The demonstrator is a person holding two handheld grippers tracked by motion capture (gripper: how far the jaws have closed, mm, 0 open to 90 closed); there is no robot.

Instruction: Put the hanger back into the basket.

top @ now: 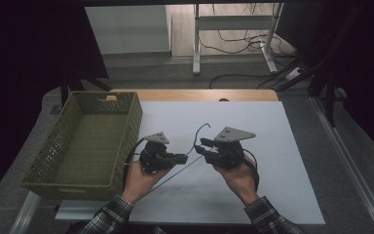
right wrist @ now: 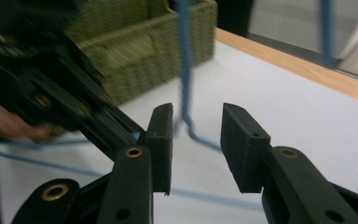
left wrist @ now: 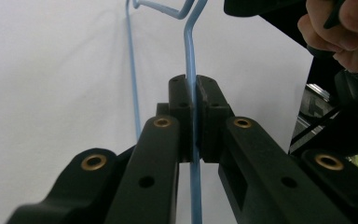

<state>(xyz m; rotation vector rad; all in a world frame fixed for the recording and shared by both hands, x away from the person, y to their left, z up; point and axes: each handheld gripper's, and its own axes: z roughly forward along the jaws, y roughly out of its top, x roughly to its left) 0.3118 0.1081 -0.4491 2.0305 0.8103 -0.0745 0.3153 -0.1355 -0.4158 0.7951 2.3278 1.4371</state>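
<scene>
The left hand-held gripper point(top: 184, 158) is clamping its two black jaws together on a thin light-blue wire hanger point(left wrist: 189, 70); in the left gripper view the wire is running straight up between the pressed pads and bending over just beyond them. In the high view this hand-held gripper is pointing toward the right one, with the hanger's long straight edge point(top: 177, 172) sloping down from it over the white sheet point(top: 282, 195) that is covering the wooden bench point(top: 195, 94).

The right hand-held gripper point(top: 201, 146) is standing just beside the left one, its jaws parted. In the right gripper view the pads are sitting apart with the hanger's blue wire point(right wrist: 184, 70) hanging in the gap, and neither pad is pressing on it. The hanger's curved hook point(top: 200, 129) is rising just above the tips of both hand-held grippers in the high view.

A green woven rectangular basket point(top: 126, 141) is sitting on the bench just to the outer side of the left hand-held gripper. Both of the person's sleeves are showing a plaid pattern at the wrists.
</scene>
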